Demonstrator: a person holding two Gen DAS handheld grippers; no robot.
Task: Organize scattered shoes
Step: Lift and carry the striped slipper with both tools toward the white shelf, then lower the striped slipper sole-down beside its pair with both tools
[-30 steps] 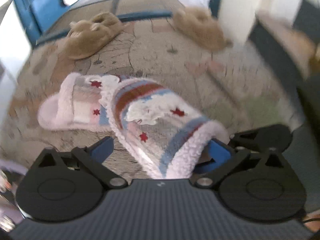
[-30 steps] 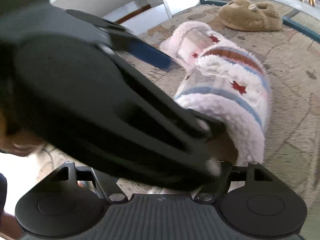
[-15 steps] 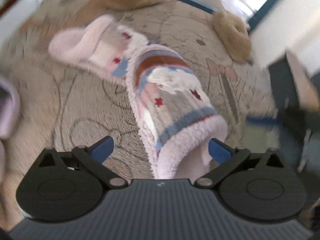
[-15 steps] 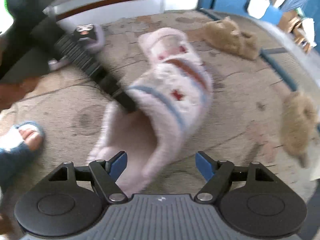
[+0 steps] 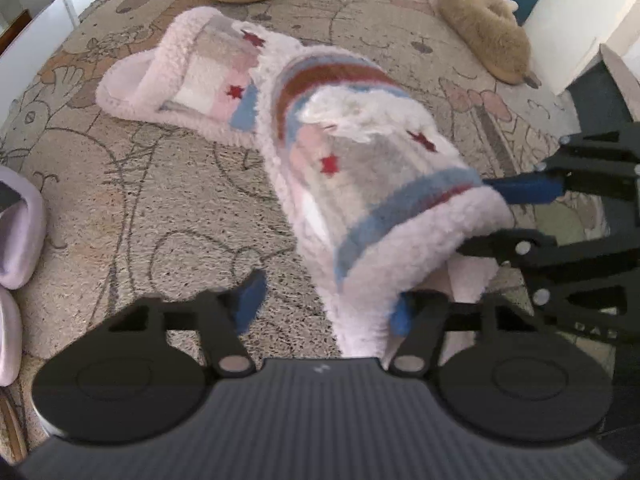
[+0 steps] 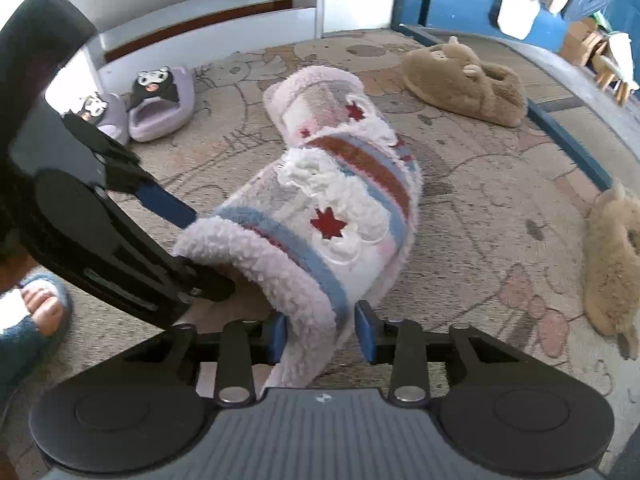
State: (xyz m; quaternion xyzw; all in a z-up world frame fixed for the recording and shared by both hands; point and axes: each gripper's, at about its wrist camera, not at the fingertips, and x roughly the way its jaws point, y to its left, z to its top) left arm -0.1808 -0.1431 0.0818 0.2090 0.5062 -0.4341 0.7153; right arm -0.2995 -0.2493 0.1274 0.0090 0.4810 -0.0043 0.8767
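Observation:
A fluffy pink striped slipper with red stars (image 5: 360,168) lies with its toe across its matching mate (image 5: 192,76) on the rug. My left gripper (image 5: 324,304) is open, one blue pad left of the slipper's heel side, the other inside its opening. My right gripper (image 6: 322,334) is shut on the slipper (image 6: 332,216) at the fluffy edge of its opening. The right gripper also shows in the left wrist view (image 5: 520,216), one finger over the cuff and one under it. The left gripper shows in the right wrist view (image 6: 168,240) with one finger inside the slipper.
Two brown furry slippers lie apart on the patterned rug (image 6: 460,76) (image 6: 612,256). Two lilac character slippers (image 6: 160,100) sit by a white shelf unit (image 6: 200,20). A person's foot in a blue slipper (image 6: 36,316) is at the left. A blue frame (image 6: 568,140) edges the rug.
My right gripper has come in from farther back and closed on the slipper's cuff. My left gripper has opened wider; the slipper has shifted slightly.

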